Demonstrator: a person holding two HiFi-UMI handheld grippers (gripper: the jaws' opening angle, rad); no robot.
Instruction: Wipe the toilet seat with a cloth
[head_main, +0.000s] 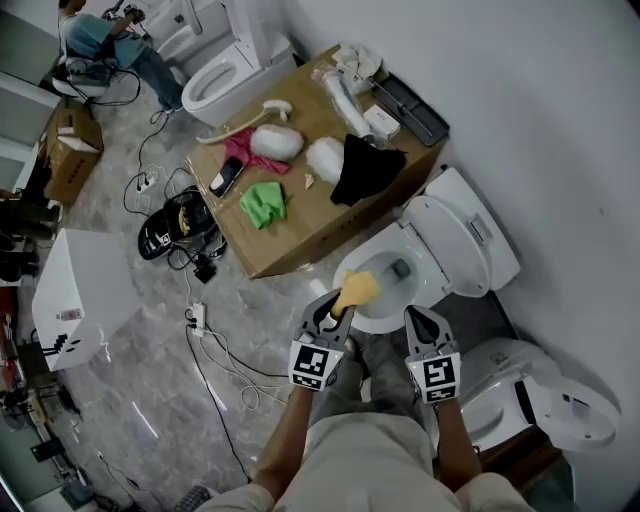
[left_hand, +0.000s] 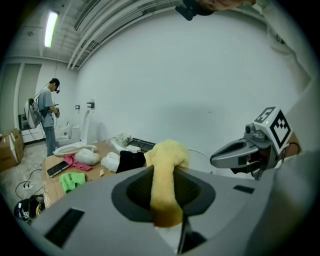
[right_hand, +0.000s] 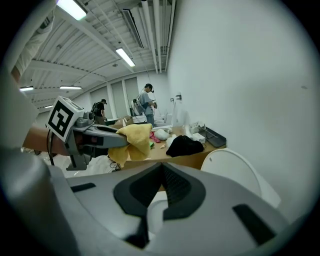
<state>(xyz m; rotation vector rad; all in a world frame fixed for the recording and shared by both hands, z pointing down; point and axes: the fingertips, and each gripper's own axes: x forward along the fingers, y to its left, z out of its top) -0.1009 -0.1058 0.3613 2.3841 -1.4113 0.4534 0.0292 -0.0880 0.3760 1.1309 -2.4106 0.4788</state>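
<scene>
Yellow fluffy cloth (head_main: 357, 290), bunched, is clamped in the left hand-held gripper (left_hand: 167, 170). The right hand-held gripper (right_hand: 162, 167) is seen closed, empty.

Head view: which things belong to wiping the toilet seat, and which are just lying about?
Job: yellow cloth, held in the left gripper; toilet seat.

Lying about: green cloth, pink cloth, black cloth, phone, long-handled brush, all on the cardboard box.

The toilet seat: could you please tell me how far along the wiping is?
Done: lid is up, and the yellow cloth is clamped in the left gripper. In hand: cloth held over the front of the toilet seat; right gripper shut, empty. Left: the wiping itself; no wiped patch shows.
</scene>
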